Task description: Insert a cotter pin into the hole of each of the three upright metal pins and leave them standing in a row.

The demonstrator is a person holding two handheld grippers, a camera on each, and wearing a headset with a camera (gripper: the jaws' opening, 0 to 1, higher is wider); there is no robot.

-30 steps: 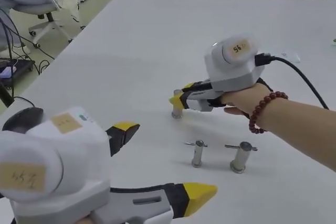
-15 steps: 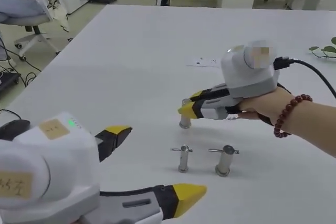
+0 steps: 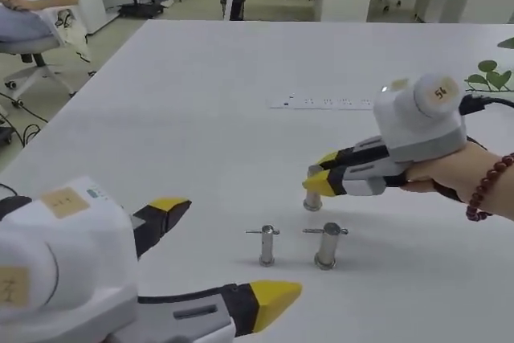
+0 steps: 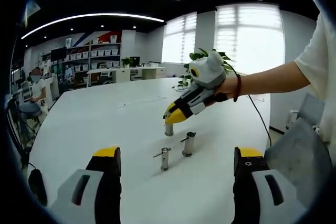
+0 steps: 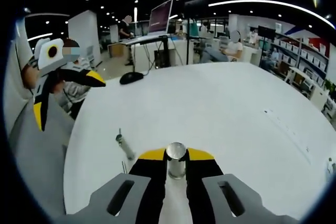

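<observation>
We see the right gripper (image 3: 322,176) clamped on one upright metal pin (image 3: 312,198), standing mid-tabletop (image 3: 201,102). Two other pins (image 3: 267,250) stand toward the near edge, with cotter pins (image 3: 259,231) through them. The left gripper (image 3: 225,253) is wide open and holds nothing.

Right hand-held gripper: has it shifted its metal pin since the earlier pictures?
Yes. The metal pin went rightward, from left of the two cottered pins to behind them.

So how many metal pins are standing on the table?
3. Two stand side by side in front: the left pin and the right pin. The third pin stands behind them, gripped by the right gripper. None seems hidden.
</observation>
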